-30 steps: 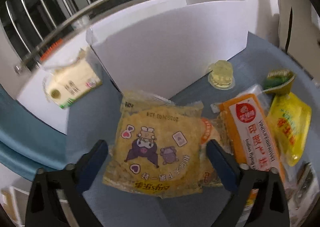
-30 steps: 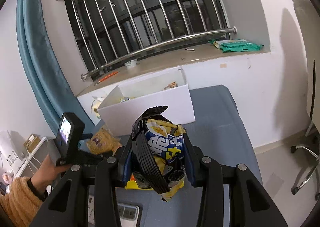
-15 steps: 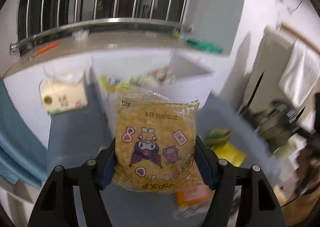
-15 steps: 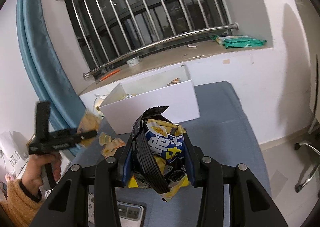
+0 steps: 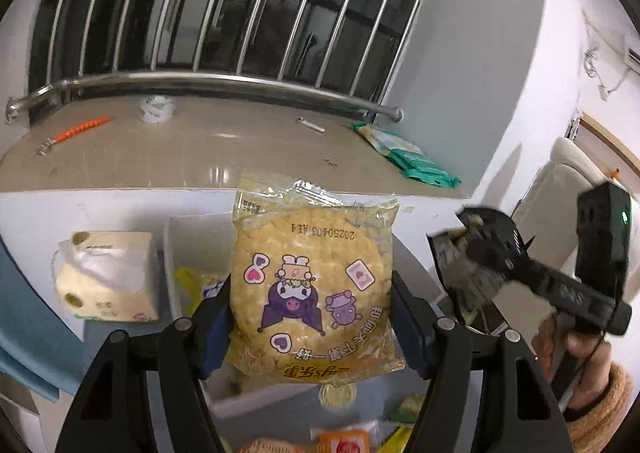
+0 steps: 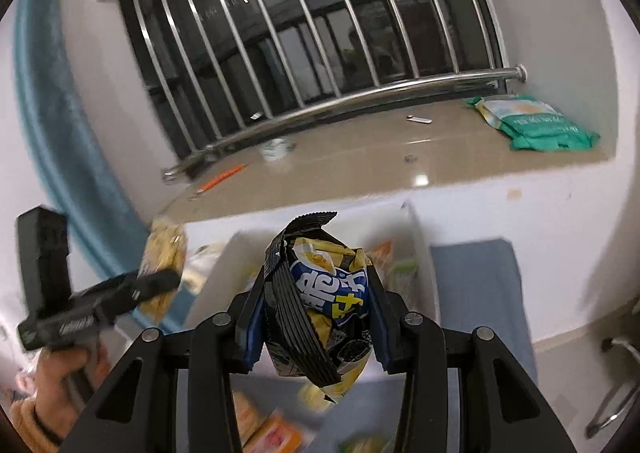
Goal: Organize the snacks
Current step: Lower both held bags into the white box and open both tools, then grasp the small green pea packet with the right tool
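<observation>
My left gripper (image 5: pixel 312 317) is shut on a yellow puffed-snack packet (image 5: pixel 312 253) printed with cartoon figures, held upright in the air in front of the white box (image 5: pixel 184 245). My right gripper (image 6: pixel 316 317) is shut on a crumpled black, yellow and blue chip bag (image 6: pixel 324 285), raised over the near side of the same white box (image 6: pixel 418 249). In the left wrist view the chip bag (image 5: pixel 460 253) hangs at the right, level with the yellow packet. In the right wrist view the yellow packet (image 6: pixel 164 253) shows blurred at the left.
A tissue pack (image 5: pixel 108 277) stands left of the box. More snack packets (image 6: pixel 272 433) lie on the blue-grey table (image 6: pixel 472 285) below. A window sill (image 5: pixel 200 157) with a green packet (image 5: pixel 412 161) and a steel rail runs behind. An office chair (image 6: pixel 616 381) is at right.
The left gripper closed on the yellow packet, lifted it off the table and turned toward the box. The right gripper carried the chip bag closer to the box.
</observation>
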The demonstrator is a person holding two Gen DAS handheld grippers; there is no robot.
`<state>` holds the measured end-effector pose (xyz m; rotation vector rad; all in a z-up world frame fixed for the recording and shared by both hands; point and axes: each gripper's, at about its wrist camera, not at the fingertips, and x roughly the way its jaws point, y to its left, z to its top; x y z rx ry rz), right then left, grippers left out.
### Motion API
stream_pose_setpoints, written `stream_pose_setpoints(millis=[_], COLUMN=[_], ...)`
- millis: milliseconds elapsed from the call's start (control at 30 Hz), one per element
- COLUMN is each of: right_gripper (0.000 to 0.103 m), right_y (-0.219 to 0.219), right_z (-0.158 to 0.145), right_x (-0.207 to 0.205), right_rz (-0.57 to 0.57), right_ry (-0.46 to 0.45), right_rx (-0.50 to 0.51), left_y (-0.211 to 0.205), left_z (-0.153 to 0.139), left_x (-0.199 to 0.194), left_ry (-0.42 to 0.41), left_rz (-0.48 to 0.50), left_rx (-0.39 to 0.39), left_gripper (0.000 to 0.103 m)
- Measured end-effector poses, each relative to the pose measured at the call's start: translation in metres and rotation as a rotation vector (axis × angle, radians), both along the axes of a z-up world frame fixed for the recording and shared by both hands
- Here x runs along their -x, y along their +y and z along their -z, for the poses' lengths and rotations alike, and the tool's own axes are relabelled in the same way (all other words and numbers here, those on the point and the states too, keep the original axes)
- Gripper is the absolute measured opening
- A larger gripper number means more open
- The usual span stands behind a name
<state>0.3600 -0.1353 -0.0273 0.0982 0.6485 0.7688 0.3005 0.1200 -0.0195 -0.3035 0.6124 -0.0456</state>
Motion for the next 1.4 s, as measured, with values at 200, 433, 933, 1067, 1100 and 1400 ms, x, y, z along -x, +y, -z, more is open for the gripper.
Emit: stream_pose_setpoints(millis=[200, 433, 933, 1067, 1100, 1400], right_gripper=[0.047, 0.103, 0.103, 0.103, 0.103, 0.103], right_y=[0.019, 0.023, -0.002, -0.023, -0.027, -0.052], right_z=[0.000, 0.007, 0.001, -0.006, -0.008, -0.001], right_x=[-0.052, -0.079, -0.015, 0.026, 0.036, 0.134], right_rz=[0.039, 0.081, 0.037, 0.021, 0.026, -0.015], right_ry=[0.009, 0.030, -0.062, -0.136, -0.157, -0.215], right_rx=[0.068, 0.103, 0.060, 0.050, 0.052, 0.024], left_y=[-0.003, 0.003, -0.020, -0.040, -0.045, -0.083], left_z=[0.010, 0.029, 0.000, -0.006, -0.006, 0.008], left_x=[-0.032, -0.043, 0.039, 0.087, 0.097, 0.186], left_ry=[0.040, 0.106, 0.000, -0.044, -0.051, -0.091], left_rz=[-0.007, -0.075, -0.038, 0.005, 0.012, 0.054], left_rx=[-0.027, -0.035, -0.170, -0.192, -0.198, -0.201], left_gripper=[0.074, 0.103, 0.103, 0.103, 0.103, 0.103])
